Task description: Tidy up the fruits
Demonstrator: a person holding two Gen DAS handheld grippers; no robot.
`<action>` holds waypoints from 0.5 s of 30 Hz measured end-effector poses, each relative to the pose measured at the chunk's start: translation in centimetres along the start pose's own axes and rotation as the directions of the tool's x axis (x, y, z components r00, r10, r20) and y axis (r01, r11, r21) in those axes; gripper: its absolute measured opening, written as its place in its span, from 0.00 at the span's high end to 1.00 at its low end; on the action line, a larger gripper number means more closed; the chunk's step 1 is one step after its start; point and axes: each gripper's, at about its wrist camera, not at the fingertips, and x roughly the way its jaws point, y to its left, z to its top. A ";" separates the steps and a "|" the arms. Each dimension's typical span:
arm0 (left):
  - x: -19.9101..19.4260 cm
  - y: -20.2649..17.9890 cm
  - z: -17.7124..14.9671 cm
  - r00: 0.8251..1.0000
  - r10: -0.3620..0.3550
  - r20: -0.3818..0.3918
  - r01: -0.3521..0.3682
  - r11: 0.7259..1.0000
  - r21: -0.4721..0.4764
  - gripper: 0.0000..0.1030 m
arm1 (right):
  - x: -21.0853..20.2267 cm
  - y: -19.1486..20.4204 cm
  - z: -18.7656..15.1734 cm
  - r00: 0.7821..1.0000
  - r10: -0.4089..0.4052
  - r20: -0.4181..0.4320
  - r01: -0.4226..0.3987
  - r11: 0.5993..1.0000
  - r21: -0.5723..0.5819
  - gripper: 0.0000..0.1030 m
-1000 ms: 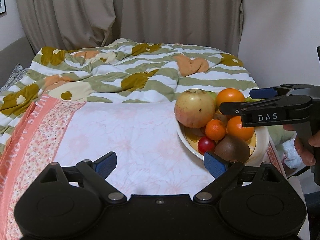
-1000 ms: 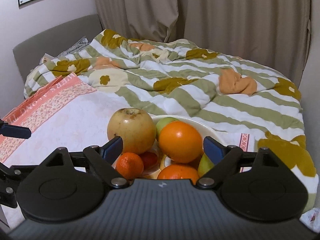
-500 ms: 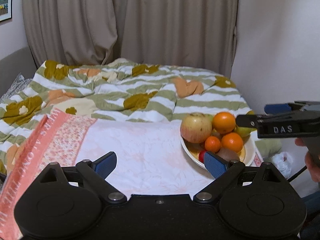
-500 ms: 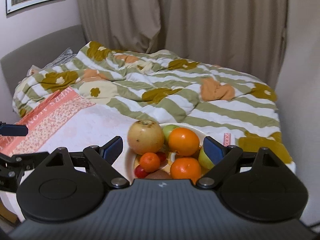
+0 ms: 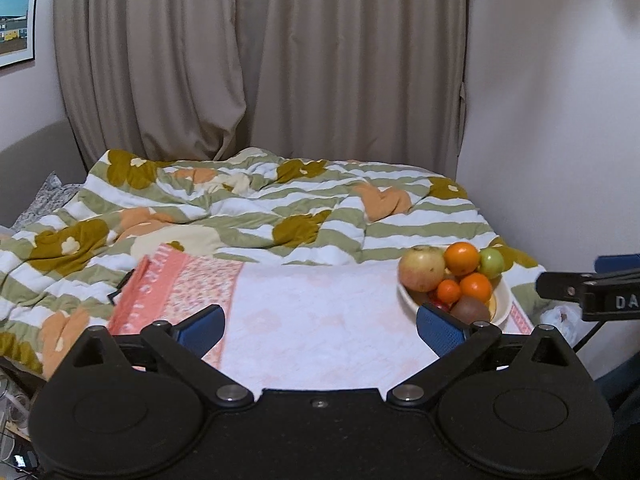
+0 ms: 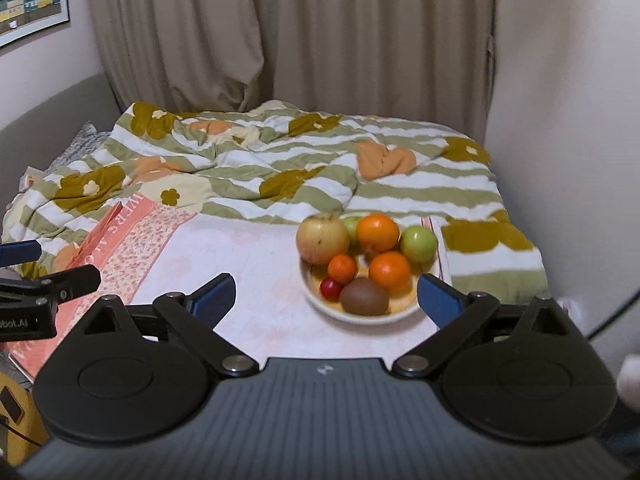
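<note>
The bowl of fruit (image 6: 362, 312) sits on the pale cloth (image 6: 256, 264), ahead of the right gripper (image 6: 324, 292) — jaws apart, nothing between them. The left gripper (image 5: 320, 324) (jaws just widened, empty) has the bowl off to its right. A second green fruit, perhaps an apple, hides behind the orange (image 6: 377, 233).

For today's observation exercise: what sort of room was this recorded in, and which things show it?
Most likely a bedroom at home: a bed under a rumpled striped floral quilt, closed beige curtains behind it, and a framed picture on the wall.
</note>
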 end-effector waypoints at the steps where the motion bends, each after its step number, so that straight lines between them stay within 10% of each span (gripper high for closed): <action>1: -0.4 0.6 -0.3 1.000 0.001 -0.002 -0.001 1.000 0.003 0.00 | -0.3 0.5 -0.3 1.000 -0.007 -0.006 0.007 1.000 0.008 0.00; 15: -2.0 4.7 -2.2 1.000 0.006 -0.028 -0.005 1.000 0.014 0.00 | -1.9 4.4 -3.4 0.997 -0.052 -0.048 0.055 0.996 0.063 0.00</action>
